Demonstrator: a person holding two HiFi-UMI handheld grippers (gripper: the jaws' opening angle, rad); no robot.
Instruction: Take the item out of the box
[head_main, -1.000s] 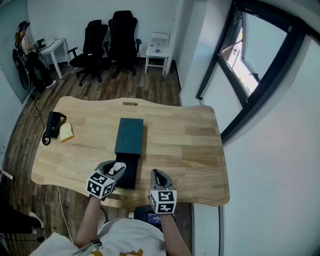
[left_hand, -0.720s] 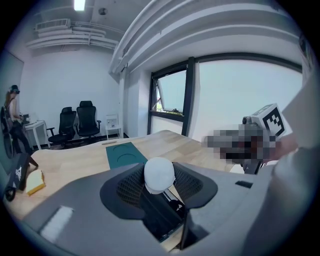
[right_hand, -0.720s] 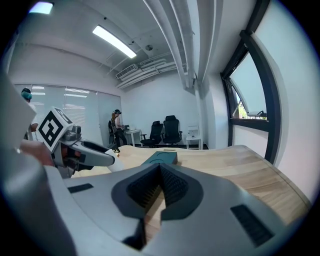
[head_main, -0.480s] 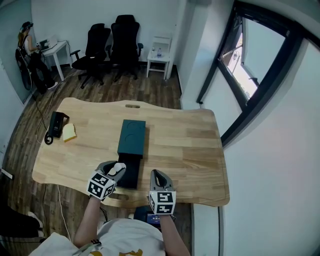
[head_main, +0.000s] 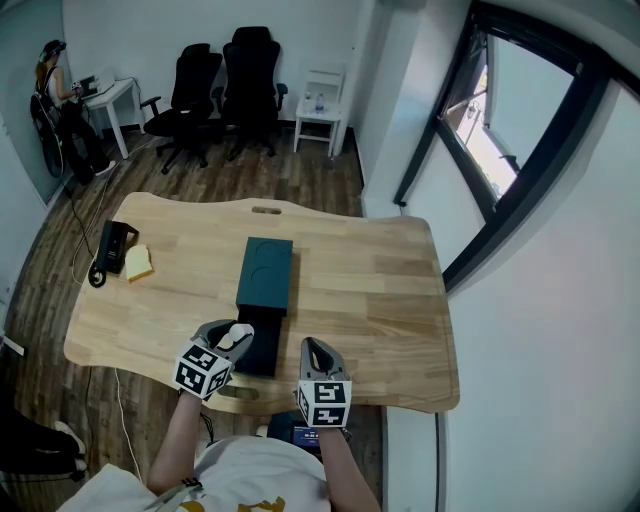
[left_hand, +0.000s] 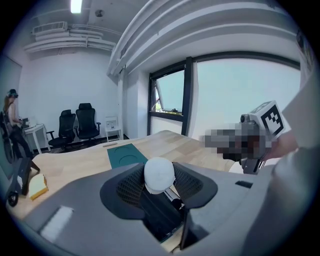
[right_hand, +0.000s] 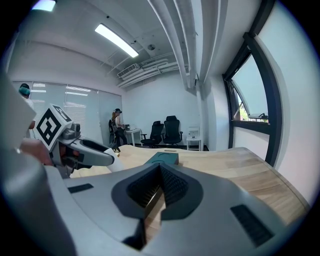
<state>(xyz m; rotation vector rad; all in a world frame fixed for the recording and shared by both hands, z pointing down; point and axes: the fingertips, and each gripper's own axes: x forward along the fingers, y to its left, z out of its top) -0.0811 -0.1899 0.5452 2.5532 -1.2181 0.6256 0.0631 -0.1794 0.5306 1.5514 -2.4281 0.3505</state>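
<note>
A dark teal box lid (head_main: 266, 274) lies flat in the middle of the wooden table (head_main: 370, 290). Its black box base (head_main: 262, 345) sits just in front of it, near the table's front edge. My left gripper (head_main: 232, 338) hovers over the base's left side, shut on a small white rounded item (head_main: 238, 333). In the left gripper view the white item (left_hand: 159, 175) sits pinched between the pads, with the black base (left_hand: 162, 212) below and the teal lid (left_hand: 126, 154) beyond. My right gripper (head_main: 318, 355) rests to the right of the base, shut and empty.
A black device (head_main: 108, 247) and a yellow block (head_main: 138, 263) lie at the table's left end. Black office chairs (head_main: 225, 75), a white side table (head_main: 320, 115) and a person at a desk (head_main: 55, 95) are beyond the table. A window wall runs along the right.
</note>
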